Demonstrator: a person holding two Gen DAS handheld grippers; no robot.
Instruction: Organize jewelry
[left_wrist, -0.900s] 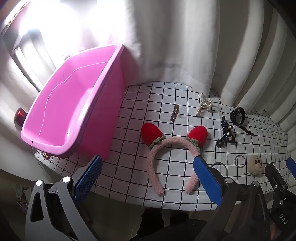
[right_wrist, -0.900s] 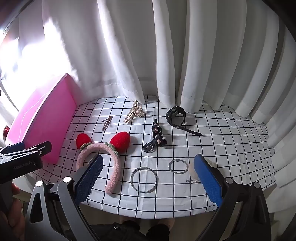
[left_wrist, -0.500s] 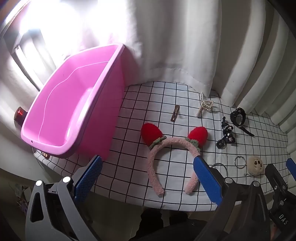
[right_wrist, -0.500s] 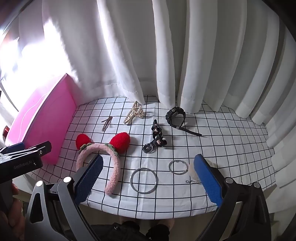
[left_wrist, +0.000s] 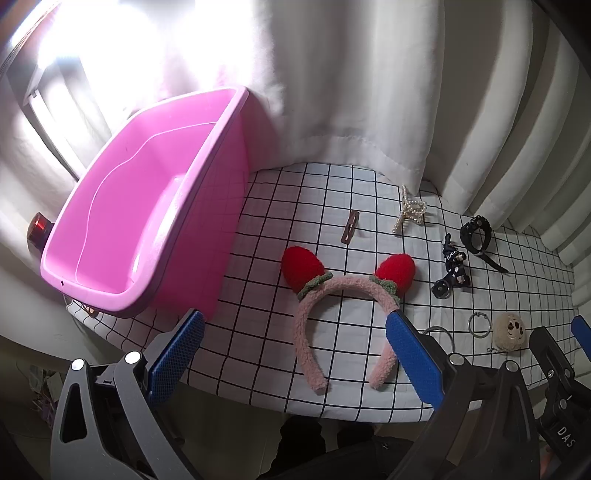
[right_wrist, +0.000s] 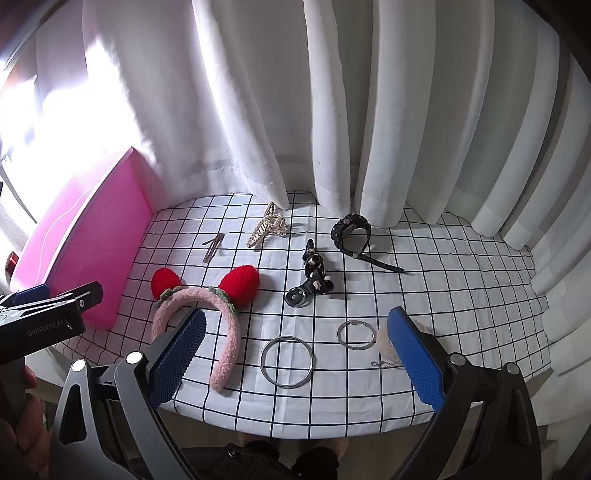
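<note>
A pink fluffy headband with red strawberry ears (left_wrist: 332, 295) (right_wrist: 207, 306) lies on the checked cloth. Around it lie a brown snap clip (left_wrist: 350, 232) (right_wrist: 213, 248), a pearl claw clip (left_wrist: 409, 214) (right_wrist: 269, 226), a black bow clip (left_wrist: 452, 271) (right_wrist: 312, 275), a black watch (left_wrist: 478, 236) (right_wrist: 351, 230), two metal rings (right_wrist: 287, 361) (right_wrist: 355, 334) and a cream pom-pom charm (left_wrist: 510, 329). An empty pink tub (left_wrist: 122, 221) stands at the left. My left gripper (left_wrist: 293, 363) is open, in front of the headband. My right gripper (right_wrist: 295, 363) is open, above the larger ring.
White curtains (right_wrist: 332, 110) hang close behind the table. The cloth's front edge (right_wrist: 295, 424) is just under both grippers. A small red object (left_wrist: 37, 229) sits left of the tub. The left gripper's body (right_wrist: 40, 325) shows at the left of the right wrist view.
</note>
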